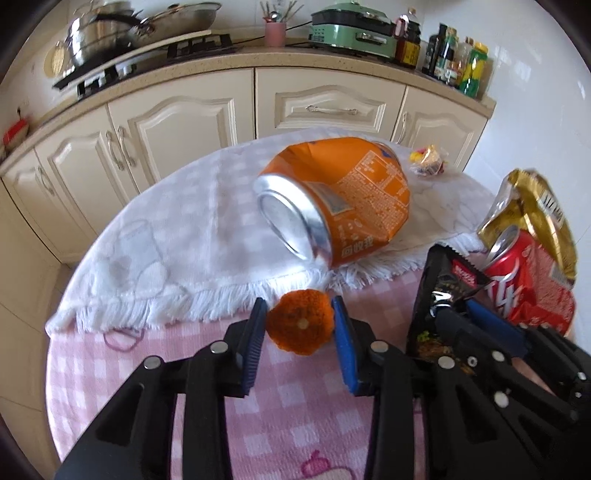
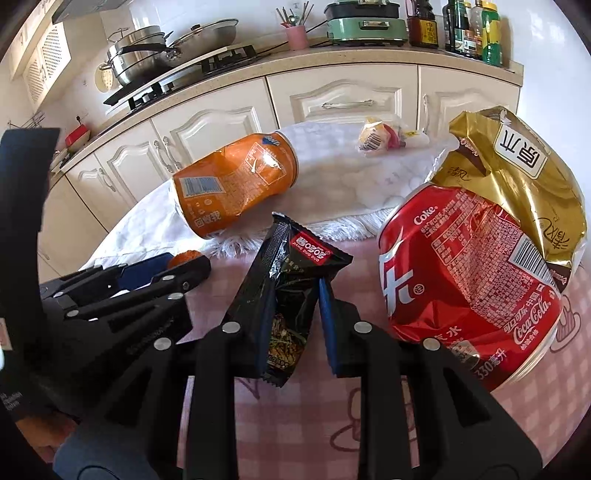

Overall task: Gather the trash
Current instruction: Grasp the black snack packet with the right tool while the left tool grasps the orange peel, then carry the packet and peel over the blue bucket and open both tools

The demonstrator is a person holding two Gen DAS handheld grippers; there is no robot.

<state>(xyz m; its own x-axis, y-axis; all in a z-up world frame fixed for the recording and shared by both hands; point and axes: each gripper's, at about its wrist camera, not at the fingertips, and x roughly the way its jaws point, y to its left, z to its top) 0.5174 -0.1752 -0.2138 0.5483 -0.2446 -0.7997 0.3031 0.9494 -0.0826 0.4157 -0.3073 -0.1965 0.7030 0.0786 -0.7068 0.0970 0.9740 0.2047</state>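
Note:
My left gripper (image 1: 299, 321) is shut on a piece of orange peel (image 1: 297, 325) and holds it just above the pink checked cloth (image 1: 147, 369). My right gripper (image 2: 290, 295) is shut on a black snack wrapper (image 2: 291, 273), which also shows in the left wrist view (image 1: 439, 291). A crushed orange can (image 1: 340, 199) lies on its side on a white fringed towel (image 1: 166, 251). A dented red Coke can (image 2: 465, 280) lies at the right against a gold snack bag (image 2: 517, 177). A small crumpled wrapper (image 2: 380, 138) lies at the towel's far edge.
The round table stands in front of cream kitchen cabinets (image 1: 177, 122). On the counter are a gas hob with steel pots (image 1: 103, 40), a pink utensil cup (image 1: 275, 33), a green cooker (image 1: 351, 31) and several bottles (image 1: 458, 62). A pink hair tie (image 1: 123, 338) lies on the cloth.

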